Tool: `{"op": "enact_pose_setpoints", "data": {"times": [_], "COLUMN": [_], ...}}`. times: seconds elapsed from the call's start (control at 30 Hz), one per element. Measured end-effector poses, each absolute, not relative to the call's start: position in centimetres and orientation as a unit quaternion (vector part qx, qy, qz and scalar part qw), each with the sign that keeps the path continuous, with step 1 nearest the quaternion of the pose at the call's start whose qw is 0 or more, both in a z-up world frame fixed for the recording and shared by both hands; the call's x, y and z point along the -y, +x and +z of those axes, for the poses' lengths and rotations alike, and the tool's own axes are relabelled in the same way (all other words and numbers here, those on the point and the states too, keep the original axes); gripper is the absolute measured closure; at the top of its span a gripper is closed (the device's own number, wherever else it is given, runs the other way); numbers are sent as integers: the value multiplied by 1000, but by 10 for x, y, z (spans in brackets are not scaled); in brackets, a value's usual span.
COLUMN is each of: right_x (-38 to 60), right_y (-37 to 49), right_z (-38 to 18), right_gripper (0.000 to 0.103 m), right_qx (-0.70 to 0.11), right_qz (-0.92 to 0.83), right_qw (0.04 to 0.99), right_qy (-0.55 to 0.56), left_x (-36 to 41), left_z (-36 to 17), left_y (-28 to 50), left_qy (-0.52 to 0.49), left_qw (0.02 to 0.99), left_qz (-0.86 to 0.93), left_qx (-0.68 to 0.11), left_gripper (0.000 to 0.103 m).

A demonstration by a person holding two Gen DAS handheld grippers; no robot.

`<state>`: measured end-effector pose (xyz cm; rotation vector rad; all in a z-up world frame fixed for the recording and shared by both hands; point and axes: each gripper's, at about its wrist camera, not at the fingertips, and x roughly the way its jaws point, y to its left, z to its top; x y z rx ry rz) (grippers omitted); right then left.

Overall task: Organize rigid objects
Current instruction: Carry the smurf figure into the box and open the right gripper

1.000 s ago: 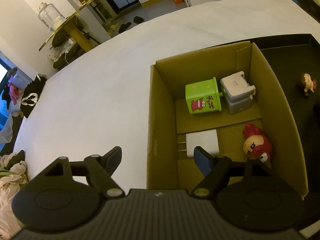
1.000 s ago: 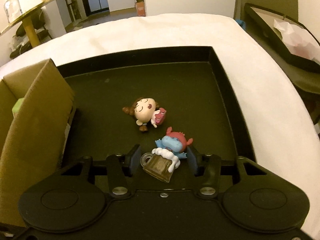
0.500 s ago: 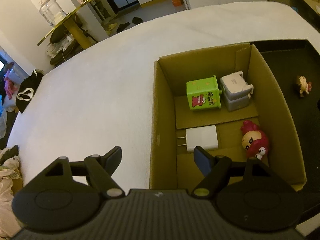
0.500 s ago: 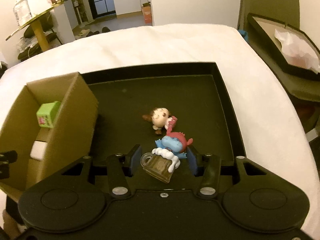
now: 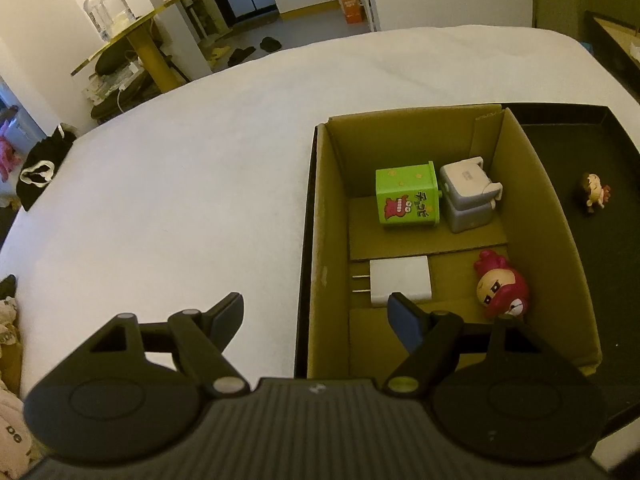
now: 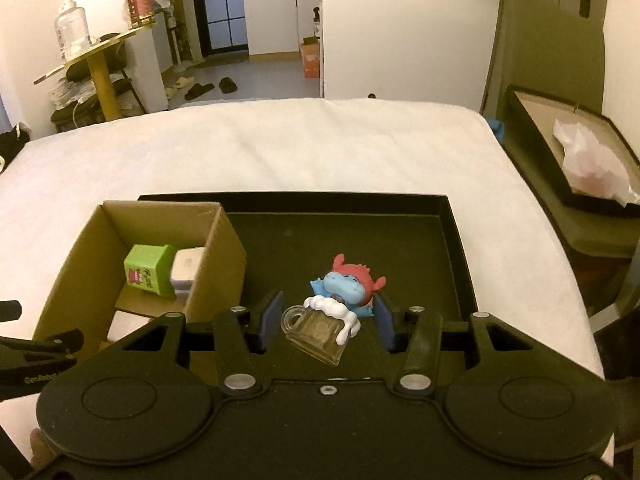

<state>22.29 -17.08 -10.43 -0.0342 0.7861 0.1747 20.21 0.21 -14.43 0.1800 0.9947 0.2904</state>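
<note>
Right hand-held gripper [image 6: 326,322] has the blue dragon figurine [image 6: 334,306] pinched, lifted above the black tray [image 6: 454,248]. I'd swing it left over the cardboard box [image 6: 86,264], drop low into the free corner, then release. Left hand-held gripper [image 5: 316,312] hangs wide open, empty.

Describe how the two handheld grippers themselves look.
Both are matte black plastic. The left gripper and right gripper each have angular linkage arms with silver pivot screws, two round discs at the base, and blue finger pads. The left shows a ribbed grey body. No cables visible.
</note>
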Motion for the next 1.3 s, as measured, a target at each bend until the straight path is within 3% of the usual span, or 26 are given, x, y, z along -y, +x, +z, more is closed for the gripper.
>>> {"op": "enact_pose_setpoints", "data": {"times": [0.6, 0.77, 1.03, 1.3], "right_x": [105, 83, 57, 44], "right_y": [216, 220, 222, 218], "right_z": [-75, -76, -87, -100], "right_gripper": [55, 55, 55, 50], "right_qx": [-369, -372, -387, -383], "right_qz": [157, 180, 214, 257], "right_qw": [913, 905, 888, 875], "right_qy": [-70, -97, -129, -149], "left_x": [-22, -27, -38, -44], "left_z": [-143, -144, -149, -149], "left_y": [200, 201, 203, 203], "left_qy": [25, 4, -41, -58], "left_qw": [875, 877, 876, 877], "left_qz": [117, 107, 89, 86], "left_qx": [-469, -469, -472, -469], "left_gripper": [29, 46, 89, 93]}}
